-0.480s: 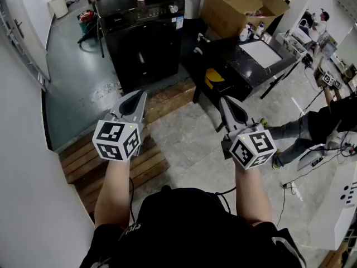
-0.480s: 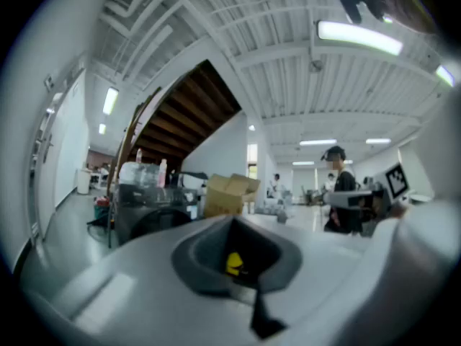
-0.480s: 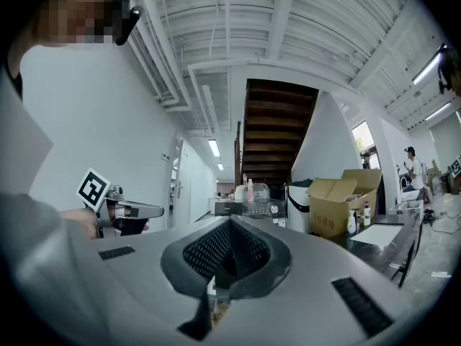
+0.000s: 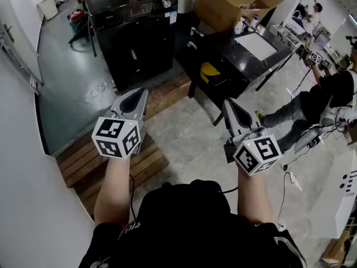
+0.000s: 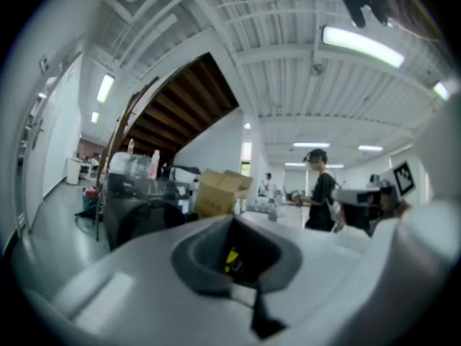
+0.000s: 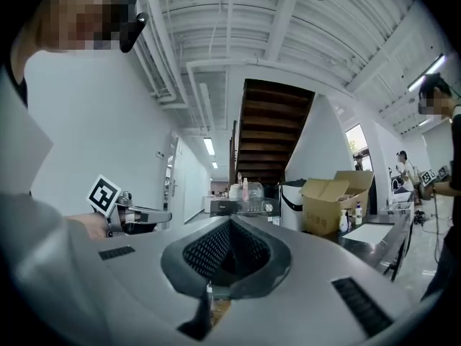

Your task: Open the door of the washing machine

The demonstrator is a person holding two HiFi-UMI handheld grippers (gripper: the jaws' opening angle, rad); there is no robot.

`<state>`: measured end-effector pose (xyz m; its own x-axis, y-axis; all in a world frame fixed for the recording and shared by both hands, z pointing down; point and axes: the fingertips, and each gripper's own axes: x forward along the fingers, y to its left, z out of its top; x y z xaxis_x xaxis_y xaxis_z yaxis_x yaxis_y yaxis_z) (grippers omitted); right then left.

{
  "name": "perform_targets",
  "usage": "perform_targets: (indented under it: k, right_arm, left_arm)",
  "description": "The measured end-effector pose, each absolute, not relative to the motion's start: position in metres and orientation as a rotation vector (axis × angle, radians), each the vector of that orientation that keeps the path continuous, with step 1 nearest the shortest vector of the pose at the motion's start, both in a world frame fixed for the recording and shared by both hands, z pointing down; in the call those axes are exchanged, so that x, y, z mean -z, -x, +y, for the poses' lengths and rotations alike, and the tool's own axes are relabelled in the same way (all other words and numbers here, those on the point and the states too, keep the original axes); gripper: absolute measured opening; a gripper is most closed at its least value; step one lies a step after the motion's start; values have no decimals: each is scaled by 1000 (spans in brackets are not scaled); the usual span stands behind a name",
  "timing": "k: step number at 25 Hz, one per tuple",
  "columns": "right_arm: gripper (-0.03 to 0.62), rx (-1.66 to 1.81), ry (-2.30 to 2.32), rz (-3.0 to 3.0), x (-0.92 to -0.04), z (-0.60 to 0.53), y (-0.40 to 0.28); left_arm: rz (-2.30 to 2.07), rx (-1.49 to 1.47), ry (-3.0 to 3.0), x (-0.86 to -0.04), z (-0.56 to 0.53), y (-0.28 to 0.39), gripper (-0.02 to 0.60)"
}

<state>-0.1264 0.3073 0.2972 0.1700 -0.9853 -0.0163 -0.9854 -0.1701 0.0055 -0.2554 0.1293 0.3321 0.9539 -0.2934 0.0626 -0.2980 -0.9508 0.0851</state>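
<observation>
Left tool (image 4: 134,99) and right tool (image 4: 232,110) were both closed, empty. Washing machine (image 4: 139,35) sat upper-centre of frame, well apart, door (image 4: 136,57) apparently shut. Best approach: walk closer, open one tool, grab the door edge squarely.

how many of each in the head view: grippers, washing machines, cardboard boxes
grippers: 2 (left gripper, right gripper)
washing machine: 1
cardboard box: 1
total: 4
</observation>
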Motion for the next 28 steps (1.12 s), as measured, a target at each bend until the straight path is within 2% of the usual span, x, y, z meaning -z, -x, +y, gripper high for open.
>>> perform_targets:
  k: [13,28]
  right_arm:
    - [-6,57,2438,2041,-312,290,113]
    - [-5,203,2330,2109,-343,205,11]
  left_arm:
    - [-367,-134,-2997,-349,117,214,8]
    - [-428,-234,-2992,-360,57,122,8]
